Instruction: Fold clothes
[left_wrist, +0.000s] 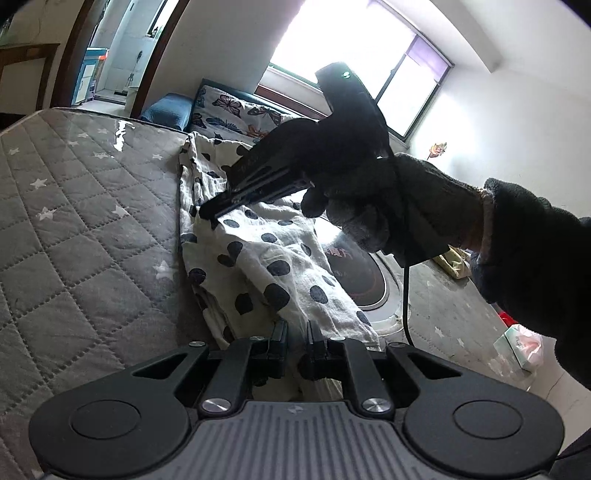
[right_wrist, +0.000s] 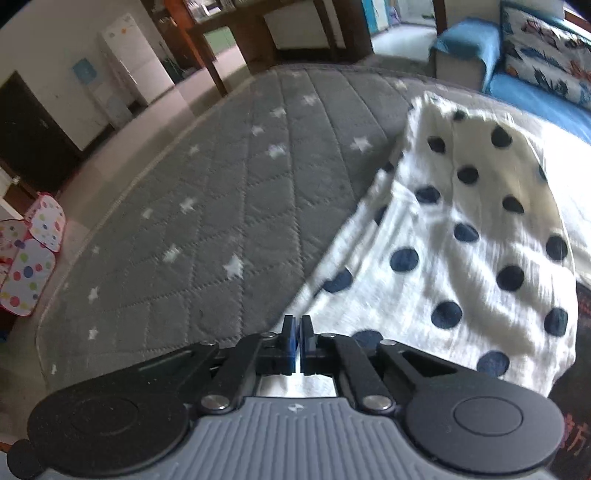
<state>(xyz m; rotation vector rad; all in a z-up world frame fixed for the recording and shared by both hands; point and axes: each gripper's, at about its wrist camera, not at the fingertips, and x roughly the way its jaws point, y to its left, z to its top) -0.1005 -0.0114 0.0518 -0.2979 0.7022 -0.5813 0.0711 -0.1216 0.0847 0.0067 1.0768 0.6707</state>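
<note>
A white garment with dark blue polka dots (left_wrist: 266, 258) lies partly folded on a grey quilted mat with white stars (left_wrist: 85, 229). My left gripper (left_wrist: 297, 332) sits at the garment's near edge, jaws nearly closed with cloth between them. My right gripper shows in the left wrist view (left_wrist: 207, 214), held by a gloved hand (left_wrist: 388, 206), its tips pinching the garment's upper edge. In the right wrist view the right gripper (right_wrist: 298, 332) is shut on the white cloth, with the garment (right_wrist: 472, 236) spread to its right over the mat (right_wrist: 207, 221).
A blue sofa with a butterfly-print cushion (left_wrist: 236, 114) stands behind the mat. A round dark disc with a white rim (left_wrist: 362, 280) lies under the garment's right side. A tissue pack (left_wrist: 517, 347) is at right. A dotted play tent (right_wrist: 29, 254) stands off the mat's left edge.
</note>
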